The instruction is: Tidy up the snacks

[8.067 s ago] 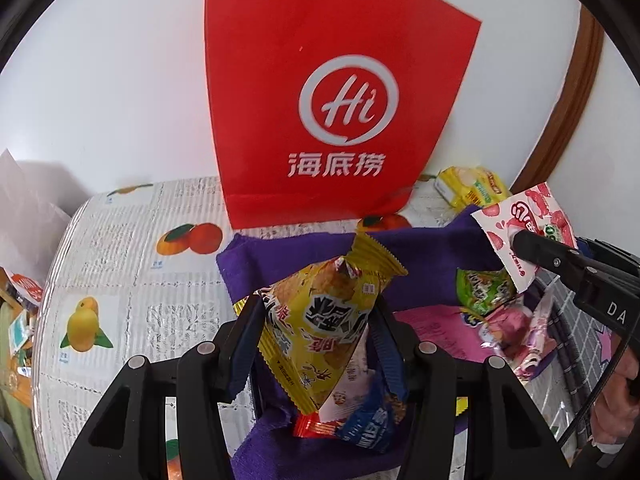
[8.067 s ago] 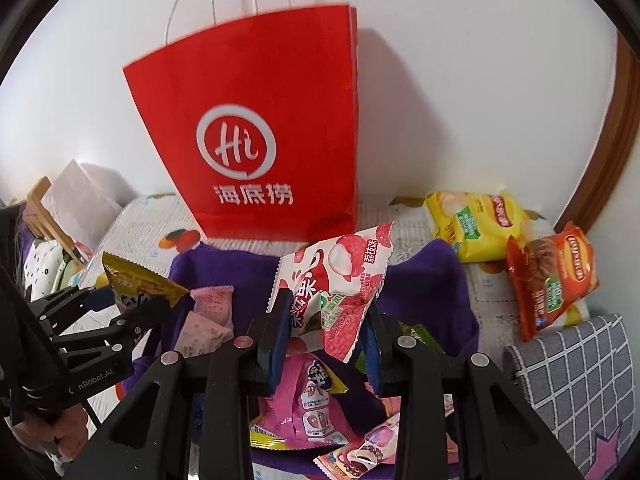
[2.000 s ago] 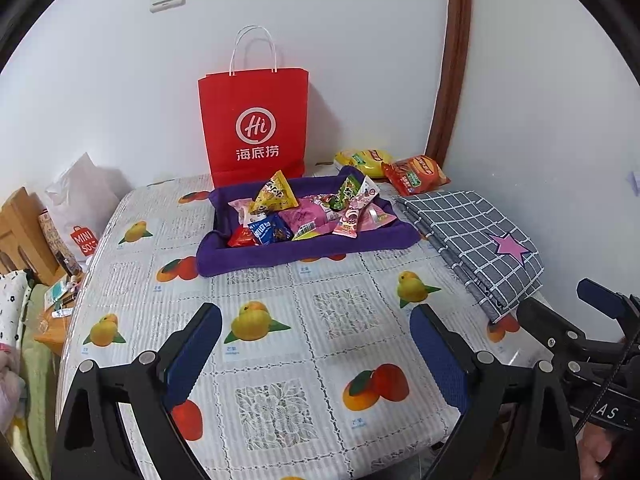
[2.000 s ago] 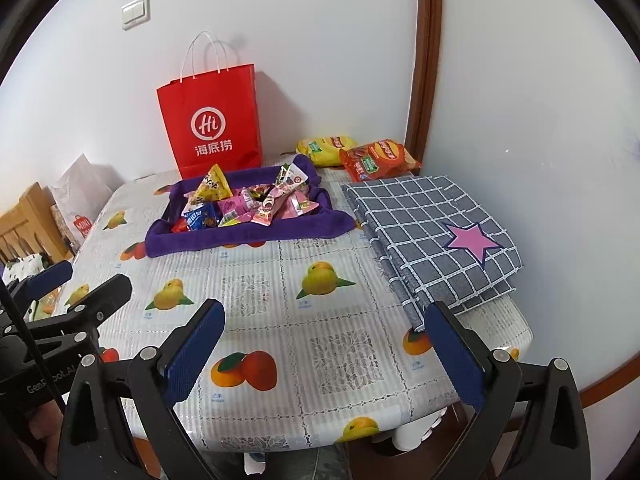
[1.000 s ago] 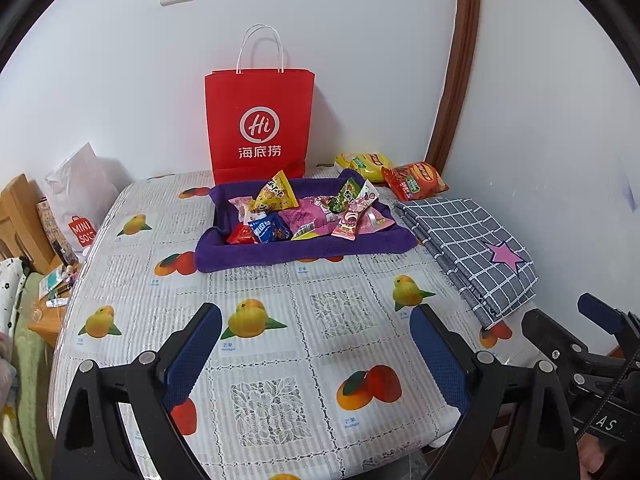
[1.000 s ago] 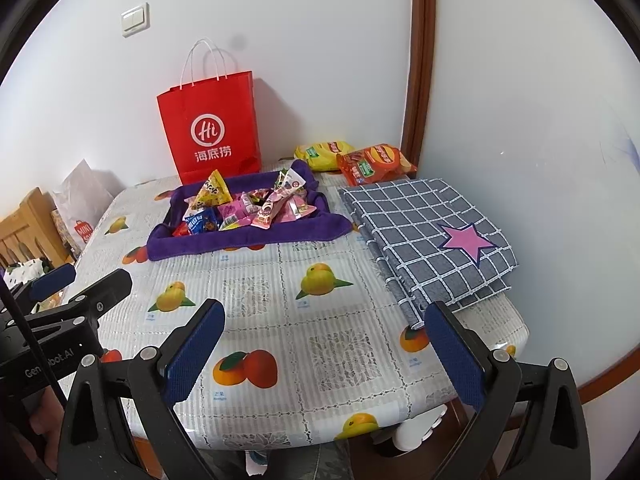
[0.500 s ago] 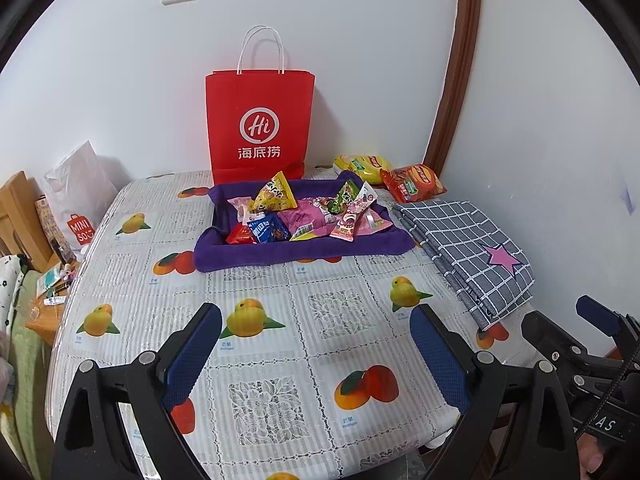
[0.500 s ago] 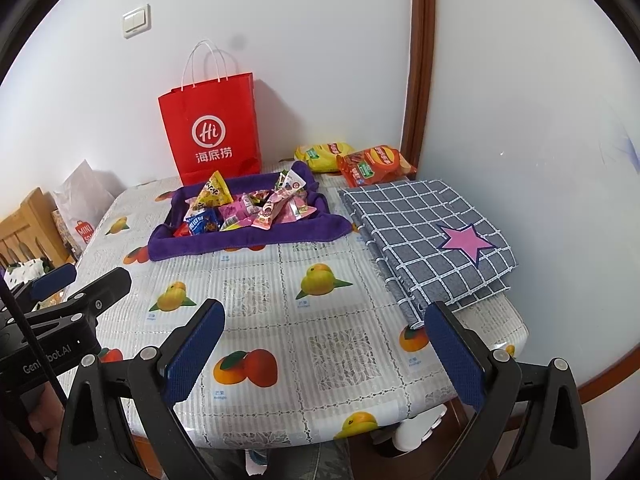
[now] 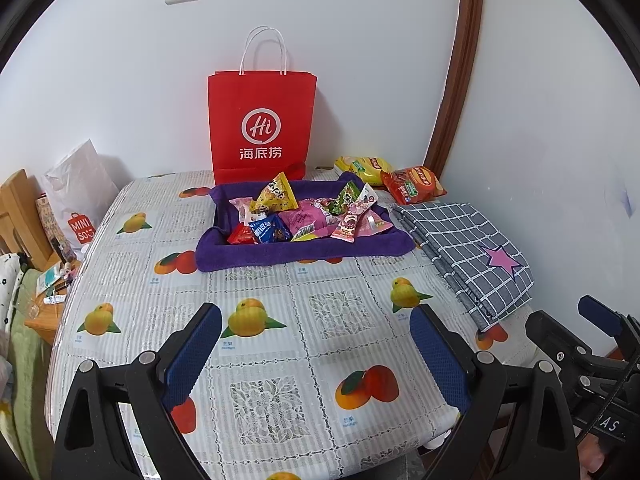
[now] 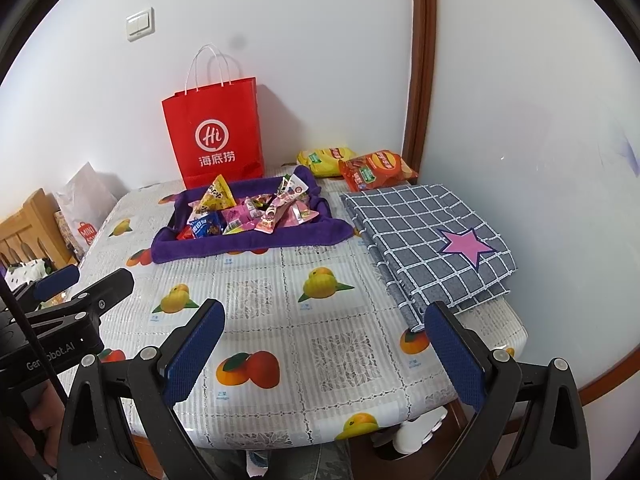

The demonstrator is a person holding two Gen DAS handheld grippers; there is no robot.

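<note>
A purple cloth tray (image 9: 304, 254) (image 10: 248, 244) sits at the far middle of the table and holds several snack packets, among them a yellow triangular pack (image 9: 275, 197) (image 10: 218, 197) and a pink strawberry pack (image 9: 352, 220) (image 10: 276, 212). A yellow chip bag (image 9: 362, 166) (image 10: 326, 160) and an orange chip bag (image 9: 414, 184) (image 10: 374, 168) lie on the table behind the tray. My left gripper (image 9: 316, 354) and my right gripper (image 10: 324, 352) are both open and empty, held over the table's near edge, far from the tray.
A red paper bag (image 9: 262, 128) (image 10: 216, 136) stands against the wall behind the tray. A folded grey checked cloth with a pink star (image 9: 468, 252) (image 10: 432, 240) lies on the right. The table (image 9: 264, 360) has a fruit-print cover. A white Miniso bag (image 9: 78, 204) and wooden furniture are at left.
Both packs that the grippers held eight seconds ago now lie in the tray. Both grippers are open and have pulled back to the near edge. Almost no movement in the last second.
</note>
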